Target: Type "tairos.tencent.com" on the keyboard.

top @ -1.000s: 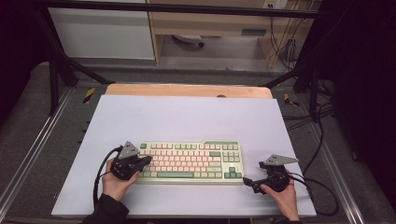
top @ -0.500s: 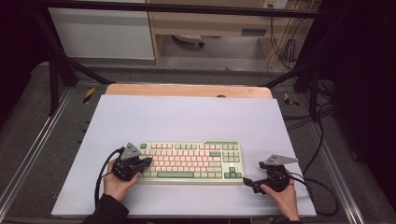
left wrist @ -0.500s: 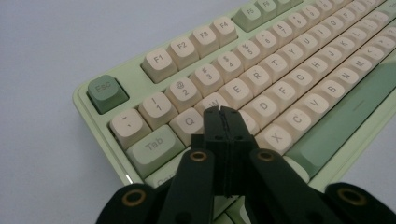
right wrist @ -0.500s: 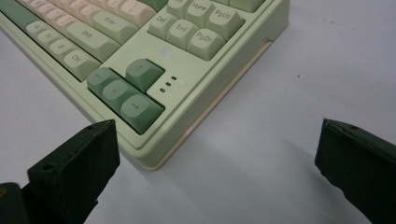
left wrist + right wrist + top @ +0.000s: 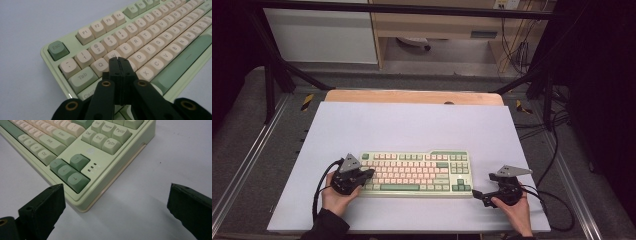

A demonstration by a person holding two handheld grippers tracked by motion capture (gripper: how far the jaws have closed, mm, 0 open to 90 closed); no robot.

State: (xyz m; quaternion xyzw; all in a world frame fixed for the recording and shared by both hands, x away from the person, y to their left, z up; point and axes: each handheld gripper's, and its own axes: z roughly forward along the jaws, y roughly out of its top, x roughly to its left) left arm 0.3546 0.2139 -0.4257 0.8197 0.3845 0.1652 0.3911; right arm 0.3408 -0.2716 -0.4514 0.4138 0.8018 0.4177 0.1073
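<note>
A pale green keyboard (image 5: 414, 172) with cream and green keys lies on the near half of the table. My left gripper (image 5: 371, 173) is at its left end, jaws shut with nothing between them. In the left gripper view the closed tips (image 5: 119, 60) sit over the keys just below W on the keyboard (image 5: 140, 37); whether they touch a key is unclear. My right gripper (image 5: 477, 194) rests low on the table by the keyboard's front right corner. Its jaws (image 5: 116, 192) stand wide open around bare table, close to the arrow keys (image 5: 70, 170).
A pale lavender mat (image 5: 412, 125) covers the table, with a wooden strip (image 5: 412, 96) along its far edge. Black cables (image 5: 557, 200) trail off the right side. Dark frame posts (image 5: 269, 85) stand at the back corners.
</note>
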